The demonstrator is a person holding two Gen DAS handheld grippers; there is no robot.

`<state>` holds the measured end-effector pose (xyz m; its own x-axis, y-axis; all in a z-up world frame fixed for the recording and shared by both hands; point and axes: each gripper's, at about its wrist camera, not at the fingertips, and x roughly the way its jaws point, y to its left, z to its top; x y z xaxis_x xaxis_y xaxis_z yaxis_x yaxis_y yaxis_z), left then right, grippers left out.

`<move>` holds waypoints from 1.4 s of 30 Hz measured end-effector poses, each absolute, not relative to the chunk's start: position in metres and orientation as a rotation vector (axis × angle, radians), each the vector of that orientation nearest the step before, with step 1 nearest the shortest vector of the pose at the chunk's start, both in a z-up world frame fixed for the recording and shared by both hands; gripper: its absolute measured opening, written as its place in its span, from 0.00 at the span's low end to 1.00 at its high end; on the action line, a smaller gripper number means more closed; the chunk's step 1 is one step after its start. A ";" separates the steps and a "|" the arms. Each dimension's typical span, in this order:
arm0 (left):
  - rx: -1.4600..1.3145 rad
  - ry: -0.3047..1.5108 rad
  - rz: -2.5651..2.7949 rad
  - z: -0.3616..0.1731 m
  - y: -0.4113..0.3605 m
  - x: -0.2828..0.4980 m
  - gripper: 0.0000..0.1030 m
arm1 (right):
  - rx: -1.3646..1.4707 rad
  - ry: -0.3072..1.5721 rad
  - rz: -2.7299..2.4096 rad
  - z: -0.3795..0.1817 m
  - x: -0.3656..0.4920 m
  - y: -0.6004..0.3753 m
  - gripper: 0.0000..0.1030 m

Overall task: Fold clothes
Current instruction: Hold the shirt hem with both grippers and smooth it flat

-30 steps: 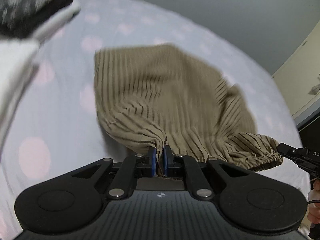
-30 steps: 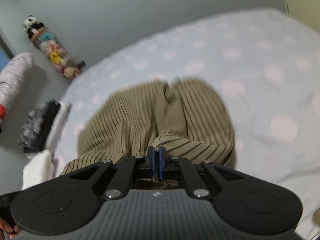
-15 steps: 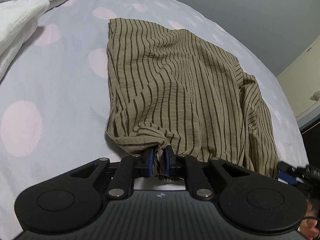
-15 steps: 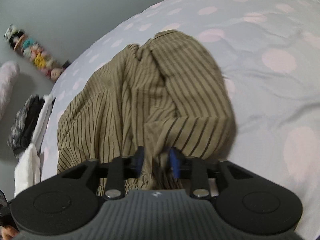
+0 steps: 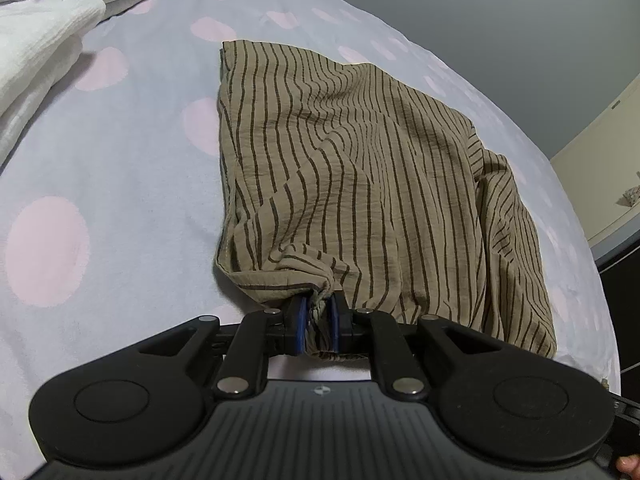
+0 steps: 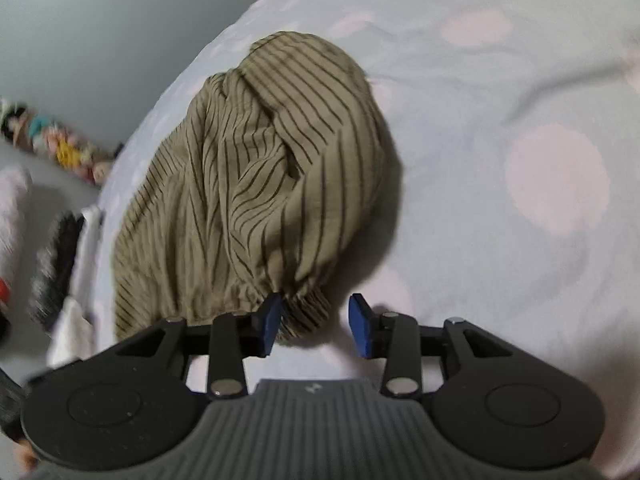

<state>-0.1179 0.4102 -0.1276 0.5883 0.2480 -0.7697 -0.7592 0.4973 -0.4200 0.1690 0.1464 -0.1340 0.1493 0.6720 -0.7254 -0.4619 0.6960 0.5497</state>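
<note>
An olive garment with thin dark stripes (image 5: 360, 184) lies spread on a pale bed sheet with pink dots (image 5: 100, 184). My left gripper (image 5: 318, 314) is shut on a bunched corner of its near edge, cloth pinched between the blue pads. In the right wrist view the same striped garment (image 6: 256, 184) lies in a rumpled heap. My right gripper (image 6: 316, 322) stands over its elastic hem with jaws opening; the hem lies between the pads against the left one, and the right pad is clear of it.
Folded white towels (image 5: 44, 48) lie at the far left of the bed, with a dark garment (image 6: 56, 264) beside them. A row of small toys (image 6: 60, 148) stands by the wall. A grey wall and a cream cupboard (image 5: 600, 168) lie beyond the bed.
The garment came down from mid-air and now lies flat on the sheet. My right gripper sank with it and its jaws parted, letting go of the hem. The left gripper kept its hold.
</note>
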 end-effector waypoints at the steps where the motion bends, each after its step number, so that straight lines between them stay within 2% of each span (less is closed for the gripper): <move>1: -0.842 0.702 0.675 -0.128 0.411 -0.118 0.13 | 0.177 1.150 0.821 -0.137 0.169 0.152 0.40; 3: -0.845 0.701 0.675 -0.129 0.412 -0.119 0.13 | 0.132 1.133 0.824 -0.142 0.170 0.163 0.34; 8: -0.836 0.708 0.682 -0.132 0.415 -0.116 0.14 | 0.105 1.104 0.856 -0.150 0.181 0.183 0.27; 15: -0.861 0.717 0.704 -0.147 0.429 -0.111 0.22 | 0.257 1.176 0.881 -0.167 0.203 0.184 0.20; 18: -0.867 0.715 0.701 -0.152 0.433 -0.108 0.22 | 0.339 1.210 0.876 -0.172 0.210 0.180 0.16; 19: -0.862 0.712 0.703 -0.150 0.432 -0.109 0.21 | 0.364 1.223 0.871 -0.173 0.211 0.178 0.16; 21: -0.852 0.704 0.705 -0.146 0.430 -0.111 0.09 | 0.408 1.260 0.854 -0.170 0.209 0.173 0.13; 26: -0.897 0.684 0.698 -0.118 0.419 -0.129 0.03 | 0.451 1.304 0.811 -0.145 0.192 0.150 0.11; 32: -0.921 0.822 0.757 -0.092 0.386 -0.154 0.02 | 0.383 1.317 0.768 -0.103 0.157 0.124 0.06; 42: -0.961 1.012 0.788 -0.097 0.336 -0.190 0.02 | 0.167 1.351 0.689 -0.094 0.112 0.081 0.00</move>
<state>-0.1896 0.3361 -0.0968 0.3391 0.1013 -0.9353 -0.8822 0.3795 -0.2787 0.1125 0.0806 -0.0940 0.0569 0.5435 -0.8375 -0.3588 0.7939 0.4908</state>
